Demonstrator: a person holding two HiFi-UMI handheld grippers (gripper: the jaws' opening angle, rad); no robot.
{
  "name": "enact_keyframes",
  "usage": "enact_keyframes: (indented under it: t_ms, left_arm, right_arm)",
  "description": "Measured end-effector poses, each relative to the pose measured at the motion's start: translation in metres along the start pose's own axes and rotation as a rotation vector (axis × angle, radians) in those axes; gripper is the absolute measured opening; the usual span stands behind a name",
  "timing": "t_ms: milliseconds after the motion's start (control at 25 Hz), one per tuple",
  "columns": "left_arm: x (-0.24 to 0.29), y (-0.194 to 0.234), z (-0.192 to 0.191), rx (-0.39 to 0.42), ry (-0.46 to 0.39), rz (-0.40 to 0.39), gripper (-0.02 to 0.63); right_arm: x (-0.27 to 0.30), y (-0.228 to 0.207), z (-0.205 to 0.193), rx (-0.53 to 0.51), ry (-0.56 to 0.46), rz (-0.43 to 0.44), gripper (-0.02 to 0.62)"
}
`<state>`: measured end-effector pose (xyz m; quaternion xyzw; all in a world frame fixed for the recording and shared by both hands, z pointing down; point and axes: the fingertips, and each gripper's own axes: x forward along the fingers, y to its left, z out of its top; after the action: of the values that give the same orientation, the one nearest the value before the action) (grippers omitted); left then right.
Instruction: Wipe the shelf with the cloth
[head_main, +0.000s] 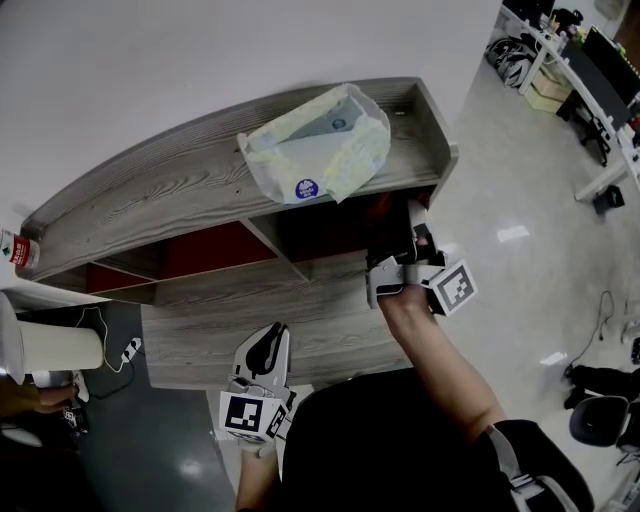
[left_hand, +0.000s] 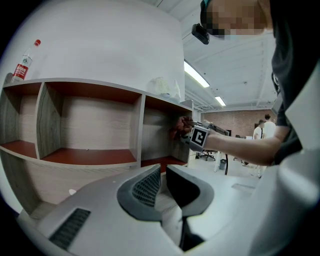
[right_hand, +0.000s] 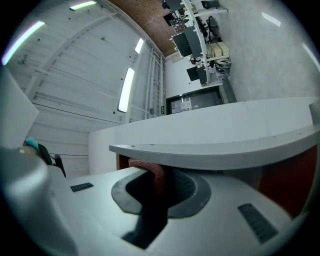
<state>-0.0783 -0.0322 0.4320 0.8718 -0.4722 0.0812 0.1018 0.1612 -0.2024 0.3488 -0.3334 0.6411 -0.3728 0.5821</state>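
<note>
The grey wooden shelf unit (head_main: 200, 180) has red-lined compartments (left_hand: 90, 156). My right gripper (head_main: 417, 218) reaches into the rightmost compartment, just under the top board (right_hand: 215, 145). It is shut on a red cloth (right_hand: 146, 165) that bulges out from between the pads. In the left gripper view the red cloth (left_hand: 177, 129) sits at that compartment's opening, ahead of the right gripper (left_hand: 192, 131). My left gripper (head_main: 272, 335) hangs low before the shelf's bottom board, its jaws (left_hand: 162, 172) shut with nothing in them.
A crumpled plastic bag (head_main: 320, 140) lies on the shelf top, at the right. A bottle with a red cap (head_main: 15, 250) stands at the shelf's left end. Beside the shelf is a white cylinder (head_main: 55, 350). Office desks (head_main: 580, 60) stand far right.
</note>
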Motion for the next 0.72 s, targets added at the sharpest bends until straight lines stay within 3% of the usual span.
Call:
enact_keyframes:
  t_ms: [120, 320, 720]
  left_arm:
    - [0.000, -0.001, 0.000, 0.001, -0.005, -0.009, 0.043]
    - [0.000, -0.001, 0.001, 0.005, -0.007, -0.006, 0.043]
    - [-0.004, 0.005, 0.000, -0.007, 0.001, 0.018, 0.043]
  right_arm:
    - [0.011, 0.022, 0.000, -0.032, 0.002, 0.053, 0.044]
    - [0.022, 0.026, 0.002, -0.040, -0.006, 0.066, 0.044]
    - [0.036, -0.012, 0.005, -0.052, -0.033, -0.020, 0.046]
